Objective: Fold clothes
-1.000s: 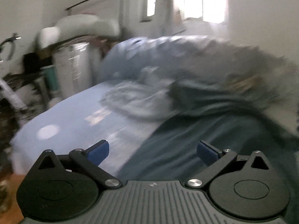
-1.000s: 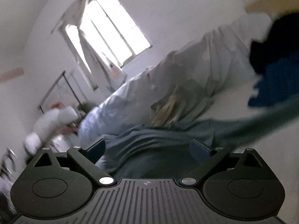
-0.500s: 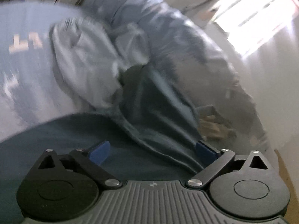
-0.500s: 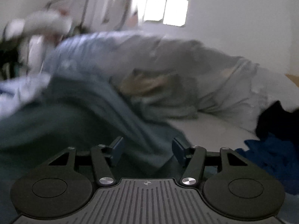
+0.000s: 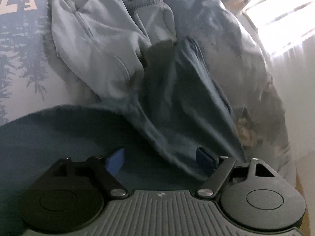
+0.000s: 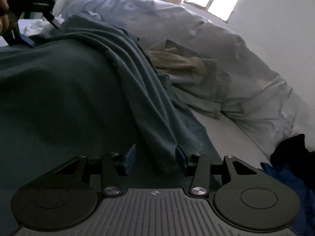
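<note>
Both grippers have dropped from aiming at the window down onto the dark teal garment [image 5: 177,106], which is spread over the bed [image 6: 222,125], bunched into long ridges toward its far end. Left gripper [image 5: 161,160]: jaws closing, cloth between the pads, not yet pinched. Right gripper [image 6: 155,157]: jaws closing around 1 fold ridge, pads not clearly pressing. Light grey garment [image 5: 94,39] lies beside it.

Dark teal garment [image 5: 173,102]: spread flat across the bed near the cameras, with one part gathered into long ridged folds [image 6: 137,82] running away toward the pillows. Light grey garment [image 5: 94,45]: crumpled beside it, its edge touching the teal cloth.
</note>
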Demonstrator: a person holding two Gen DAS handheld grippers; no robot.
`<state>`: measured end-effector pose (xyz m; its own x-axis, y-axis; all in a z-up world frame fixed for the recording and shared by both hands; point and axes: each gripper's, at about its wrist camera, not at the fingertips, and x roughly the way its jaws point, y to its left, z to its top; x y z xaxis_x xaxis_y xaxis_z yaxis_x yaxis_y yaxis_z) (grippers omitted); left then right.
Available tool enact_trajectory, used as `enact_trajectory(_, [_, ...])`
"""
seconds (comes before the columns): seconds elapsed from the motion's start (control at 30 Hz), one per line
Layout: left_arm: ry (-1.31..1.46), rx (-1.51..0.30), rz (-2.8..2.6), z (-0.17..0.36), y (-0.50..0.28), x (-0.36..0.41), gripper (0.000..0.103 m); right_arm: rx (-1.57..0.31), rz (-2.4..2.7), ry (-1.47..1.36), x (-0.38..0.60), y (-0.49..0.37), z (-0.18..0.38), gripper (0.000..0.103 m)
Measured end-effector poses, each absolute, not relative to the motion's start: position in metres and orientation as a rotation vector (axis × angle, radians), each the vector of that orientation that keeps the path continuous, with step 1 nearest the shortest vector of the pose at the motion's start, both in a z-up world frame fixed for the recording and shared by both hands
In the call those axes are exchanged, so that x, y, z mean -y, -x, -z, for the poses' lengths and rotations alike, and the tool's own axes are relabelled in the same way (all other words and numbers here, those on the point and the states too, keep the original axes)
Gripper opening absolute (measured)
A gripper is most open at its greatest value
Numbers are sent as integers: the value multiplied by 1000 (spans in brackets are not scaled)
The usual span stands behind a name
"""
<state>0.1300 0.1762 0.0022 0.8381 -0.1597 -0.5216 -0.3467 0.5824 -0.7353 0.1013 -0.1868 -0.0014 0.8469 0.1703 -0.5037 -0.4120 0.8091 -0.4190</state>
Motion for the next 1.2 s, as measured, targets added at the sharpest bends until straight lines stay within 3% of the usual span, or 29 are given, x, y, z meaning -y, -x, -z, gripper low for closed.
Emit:
enact_trajectory(0.17, [965,-531,-62,1,-136,-171,79,-481,-311,572,183,-107,13,45])
enact_trajectory(0.23, [958,-534,-101,4,-141,-171,53,-497,-306,579,184,-108,17,35])
enact_trajectory(0.3, [936,-535,-163,0,-141,-172,29,-501,-297,589,185,-107,19,13])
enact_trajectory(0.37, [919,-531,-181,-5,-137,-173,24,-495,-289,588,187,-106,16,12])
enact_trajectory(0.43, [890,-484,-176,-14,-128,-177,11,-490,-282,577,191,-106,11,9])
enact_trajectory(0.8, [823,-436,-188,-42,-117,-193,10,-462,-312,554,206,-95,-28,7])
enact_trajectory(1.07, [756,-549,-324,-18,-118,-190,14,-635,-349,545,209,-107,-2,7])
enact_trajectory(1.2, [667,-578,-369,-18,-105,-182,49,-690,-355,474,214,-110,1,7])
